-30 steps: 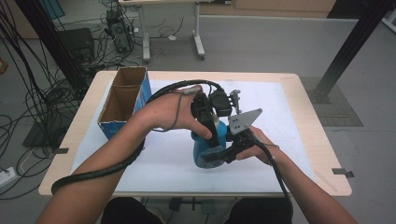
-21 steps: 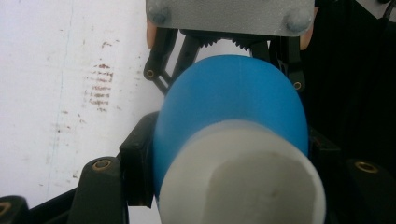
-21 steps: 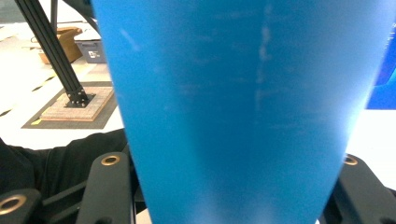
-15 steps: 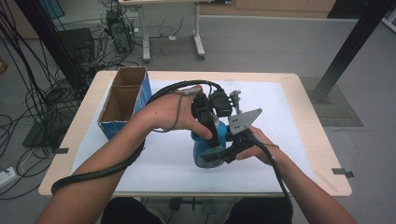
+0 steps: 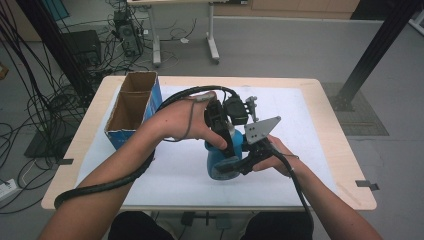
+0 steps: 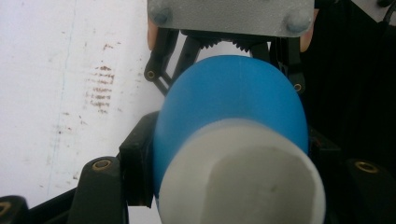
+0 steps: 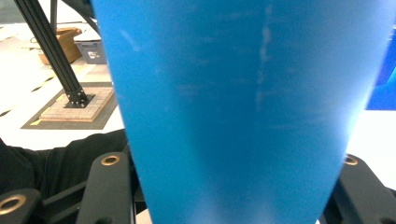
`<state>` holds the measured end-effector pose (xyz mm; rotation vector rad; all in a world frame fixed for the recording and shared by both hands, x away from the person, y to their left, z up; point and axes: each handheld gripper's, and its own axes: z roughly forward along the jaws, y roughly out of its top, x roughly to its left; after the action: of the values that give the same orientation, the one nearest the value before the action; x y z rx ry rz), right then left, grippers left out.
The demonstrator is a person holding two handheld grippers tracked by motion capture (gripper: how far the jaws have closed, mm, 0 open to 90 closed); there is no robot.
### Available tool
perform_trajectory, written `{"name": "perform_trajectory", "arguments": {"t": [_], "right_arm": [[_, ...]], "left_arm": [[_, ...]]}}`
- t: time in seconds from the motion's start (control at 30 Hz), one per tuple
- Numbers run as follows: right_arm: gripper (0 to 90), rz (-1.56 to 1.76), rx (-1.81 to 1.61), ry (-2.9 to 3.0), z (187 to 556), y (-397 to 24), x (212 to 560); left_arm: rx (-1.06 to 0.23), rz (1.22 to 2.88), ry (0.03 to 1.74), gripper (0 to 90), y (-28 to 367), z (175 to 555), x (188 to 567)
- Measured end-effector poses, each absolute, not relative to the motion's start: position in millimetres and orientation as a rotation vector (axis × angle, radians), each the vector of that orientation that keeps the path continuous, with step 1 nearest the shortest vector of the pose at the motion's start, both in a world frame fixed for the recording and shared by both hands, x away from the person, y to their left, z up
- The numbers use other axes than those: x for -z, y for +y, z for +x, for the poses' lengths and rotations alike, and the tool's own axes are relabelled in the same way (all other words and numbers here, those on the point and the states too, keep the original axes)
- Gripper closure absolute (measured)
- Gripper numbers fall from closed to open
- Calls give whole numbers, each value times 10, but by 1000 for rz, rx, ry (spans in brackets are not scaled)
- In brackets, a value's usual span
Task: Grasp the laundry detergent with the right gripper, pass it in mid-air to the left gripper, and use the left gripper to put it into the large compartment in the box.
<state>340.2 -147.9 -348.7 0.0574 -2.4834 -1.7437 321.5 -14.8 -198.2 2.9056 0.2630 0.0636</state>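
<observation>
High view shows the blue bottle [image 5: 220, 160] over the white mat [image 5: 310, 125], clamped between the left gripper [image 5: 223, 142] jaws near its white cap [image 6: 243, 182] and the right gripper [image 5: 240, 162] jaws lower down.

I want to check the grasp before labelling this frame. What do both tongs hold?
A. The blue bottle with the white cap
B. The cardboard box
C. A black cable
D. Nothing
A: the blue bottle sits between the jaws of the left tongs near its white cap and of the right tongs around its body.
</observation>
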Motion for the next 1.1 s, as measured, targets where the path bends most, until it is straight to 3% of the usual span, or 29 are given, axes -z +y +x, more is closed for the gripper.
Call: {"name": "perform_trajectory", "arguments": {"t": [1.1], "right_arm": [[430,56,1741,-2486,3414,-1471,3515]], "left_arm": [[-63,2913,257,372,-152,3231,2013]]}}
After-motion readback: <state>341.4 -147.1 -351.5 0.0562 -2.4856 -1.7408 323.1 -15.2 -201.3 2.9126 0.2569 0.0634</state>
